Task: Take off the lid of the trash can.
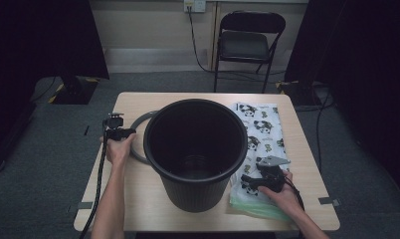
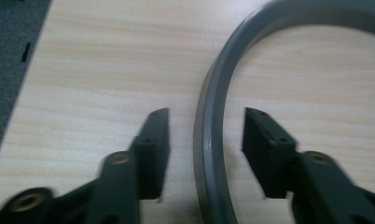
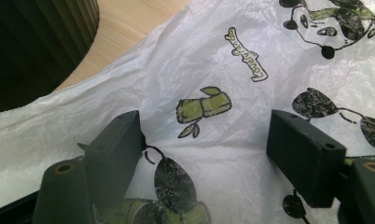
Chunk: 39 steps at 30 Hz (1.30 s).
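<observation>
We see the left gripper (image 2: pixel 206 128) with fingers spread astride the grey ring (image 2: pixel 209 154) lying on the tabletop (image 1: pixel 138 102) beside the black bin (image 1: pixel 195 149). The right gripper (image 3: pixel 204 140) hovers, fingers spread, over the panda-print bag (image 3: pixel 232 84).

Dim room, table lit from above, corners black.
High view soft and grainy, dark at 9 and 3 o'clock; left gripper view motion-blurred at 6 o'clock, faint glare on grey ring (image 2: pixel 209 140); right gripper view sharper.
</observation>
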{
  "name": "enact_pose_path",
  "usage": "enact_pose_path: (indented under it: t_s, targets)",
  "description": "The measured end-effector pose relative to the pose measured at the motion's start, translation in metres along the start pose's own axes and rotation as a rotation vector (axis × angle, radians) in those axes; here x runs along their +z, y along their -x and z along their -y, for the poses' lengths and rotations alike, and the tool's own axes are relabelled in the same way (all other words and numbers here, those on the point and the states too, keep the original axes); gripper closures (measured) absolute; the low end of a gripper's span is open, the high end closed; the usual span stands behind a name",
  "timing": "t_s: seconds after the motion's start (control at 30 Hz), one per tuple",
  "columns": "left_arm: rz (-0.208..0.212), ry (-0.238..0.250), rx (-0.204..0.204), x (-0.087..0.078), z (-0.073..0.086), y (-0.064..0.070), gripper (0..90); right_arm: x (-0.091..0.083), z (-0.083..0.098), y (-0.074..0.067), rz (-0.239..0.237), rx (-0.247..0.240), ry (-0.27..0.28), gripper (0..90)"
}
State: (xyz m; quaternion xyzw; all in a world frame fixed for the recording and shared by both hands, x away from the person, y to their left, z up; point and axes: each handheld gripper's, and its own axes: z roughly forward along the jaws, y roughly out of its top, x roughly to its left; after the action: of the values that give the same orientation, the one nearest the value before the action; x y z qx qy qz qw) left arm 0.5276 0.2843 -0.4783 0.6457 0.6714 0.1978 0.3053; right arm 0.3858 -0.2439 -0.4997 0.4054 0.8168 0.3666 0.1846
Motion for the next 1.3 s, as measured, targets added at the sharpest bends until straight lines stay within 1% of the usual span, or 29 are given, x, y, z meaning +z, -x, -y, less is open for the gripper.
enact_pose_path:
  t_s: [0.03, 0.13, 0.2, 0.23, 0.27, 0.3, 0.33, 0.4, 0.43, 0.47, 0.53, 0.6, 0.63, 0.67, 0.7, 0.73, 0.8, 0.87, 0.9, 0.93, 0.97, 1.0, 1.03, 1.07, 1.13, 1.17, 1.2, 1.27, 1.3]
  targets:
    - [0.003, 0.006, 0.006, -0.003, 0.0, 0.0, 47.7, 0.0, 0.0, 0.0, 0.0, -0.001, 0.0, 25.8]
    - [0.05, 0.021, 0.022, -0.014, -0.001, 0.002, 37.4, 0.0, 0.0, 0.0, 0.002, 0.001, 0.0, 25.8]
    - [0.095, 0.043, 0.055, -0.023, 0.0, 0.006, 36.0, 0.0, 0.0, 0.0, 0.003, 0.003, -0.001, 25.8]
    - [0.119, 0.063, 0.055, -0.027, 0.001, 0.009, 36.2, 0.0, 0.0, 0.0, 0.001, 0.001, -0.001, 25.8]
    - [0.138, 0.069, 0.075, -0.031, 0.002, 0.012, 34.9, 0.0, 0.0, 0.0, -0.001, 0.0, -0.002, 25.8]
    - [0.134, 0.069, 0.104, -0.035, 0.003, 0.016, 32.8, -0.001, 0.0, 0.001, -0.002, -0.001, -0.005, 25.2]
    - [0.14, 0.087, 0.126, -0.04, 0.005, 0.02, 30.7, -0.001, 0.0, 0.001, -0.007, 0.003, -0.009, 23.3]
    - [0.176, 0.106, 0.147, -0.047, 0.009, 0.025, 27.2, -0.002, -0.001, 0.001, -0.02, 0.009, -0.018, 19.9]
    - [0.204, 0.117, 0.145, -0.051, 0.011, 0.027, 23.9, -0.002, -0.001, 0.002, -0.018, 0.013, -0.017, 20.5]
    - [0.228, 0.112, 0.162, -0.053, 0.013, 0.029, 21.9, -0.003, -0.002, 0.002, -0.016, 0.016, -0.015, 20.5]
    - [0.254, 0.099, 0.174, -0.058, 0.018, 0.032, 15.4, -0.007, -0.004, 0.004, -0.013, 0.022, -0.002, 20.1]
    - [0.27, 0.097, 0.173, -0.064, 0.026, 0.037, 19.8, -0.011, -0.009, 0.008, 0.002, 0.03, 0.019, 20.2]
    - [0.285, 0.082, 0.186, -0.066, 0.029, 0.041, 23.9, -0.012, -0.011, 0.009, 0.001, 0.039, 0.028, 20.2]
    - [0.309, 0.066, 0.212, -0.07, 0.033, 0.043, 30.7, -0.013, -0.013, 0.011, 0.003, 0.037, 0.036, 20.1]
    - [0.326, 0.077, 0.209, -0.075, 0.038, 0.045, 30.2, -0.013, -0.015, 0.013, 0.006, 0.039, 0.041, 20.1]
    - [0.337, 0.08, 0.219, -0.079, 0.044, 0.047, 28.1, -0.013, -0.017, 0.014, 0.006, 0.041, 0.037, 20.0]
    - [0.327, 0.072, 0.26, -0.087, 0.054, 0.052, 26.0, -0.011, -0.021, 0.018, 0.015, 0.034, 0.034, 19.9]
    - [0.332, 0.053, 0.304, -0.095, 0.063, 0.055, 27.1, -0.012, -0.024, 0.021, 0.033, 0.029, 0.036, 20.7]
    - [0.333, 0.044, 0.303, -0.098, 0.067, 0.057, 28.2, -0.012, -0.026, 0.023, 0.036, 0.033, 0.04, 20.6]
    - [0.329, 0.042, 0.322, -0.102, 0.071, 0.057, 30.8, -0.012, -0.027, 0.025, 0.04, 0.034, 0.035, 20.3]
    - [0.338, 0.063, 0.331, -0.105, 0.076, 0.058, 34.0, -0.013, -0.028, 0.027, 0.045, 0.033, 0.039, 20.3]
    - [0.371, 0.062, 0.332, -0.107, 0.082, 0.059, 37.6, -0.013, -0.029, 0.03, 0.052, 0.033, 0.041, 20.3]
    - [0.393, 0.049, 0.349, -0.108, 0.087, 0.06, 38.2, -0.014, -0.03, 0.033, 0.059, 0.035, 0.046, 20.1]
    - [0.399, 0.038, 0.361, -0.11, 0.093, 0.061, 38.0, -0.014, -0.03, 0.037, 0.067, 0.041, 0.047, 20.0]
    - [0.429, 0.036, 0.354, -0.112, 0.104, 0.063, 35.8, -0.015, -0.032, 0.045, 0.078, 0.045, 0.05, 19.3]
    - [0.413, 0.034, 0.395, -0.112, 0.109, 0.066, 35.2, -0.014, -0.032, 0.05, 0.096, 0.045, 0.048, 19.4]
    - [0.385, 0.029, 0.436, -0.112, 0.114, 0.068, 35.3, -0.014, -0.033, 0.055, 0.109, 0.05, 0.043, 19.3]
    - [0.404, 0.003, 0.434, -0.111, 0.123, 0.07, 33.8, -0.011, -0.034, 0.065, 0.137, 0.066, 0.03, 19.4]
    - [0.391, -0.003, 0.447, -0.11, 0.128, 0.071, 33.7, -0.01, -0.034, 0.069, 0.151, 0.073, 0.018, 19.6]
